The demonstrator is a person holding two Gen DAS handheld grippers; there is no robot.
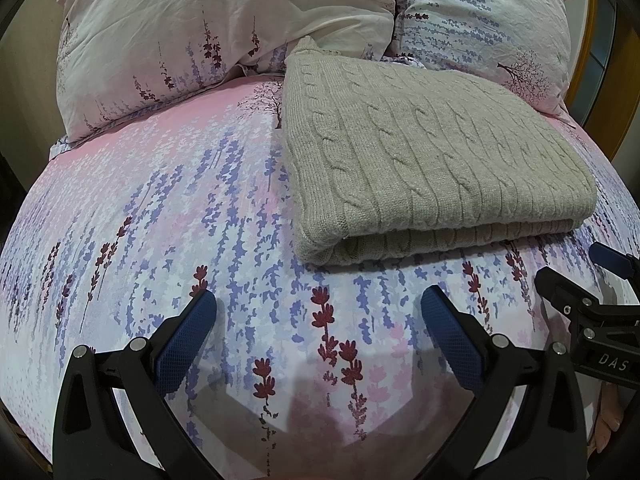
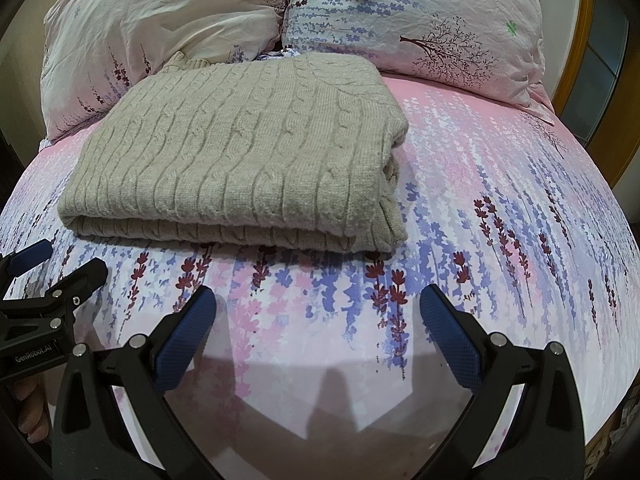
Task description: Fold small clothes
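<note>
Bedsheet (image 1: 160,200) bare beside folded sweater (image 1: 420,152)

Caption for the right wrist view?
Folded sweater on floral bed; open right gripper clear of it.

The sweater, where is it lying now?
The folded sweater lies on the bed, just before the two pillows; right of centre in the left wrist view, left of centre in the right wrist view.

We hold both grippers side by side, level. Left gripper (image 1: 318,312): jaws spread wide, nothing between the blue pads (image 1: 186,344). Right gripper (image 2: 318,312): likewise spread wide, holding nothing, just right of the left one.
</note>
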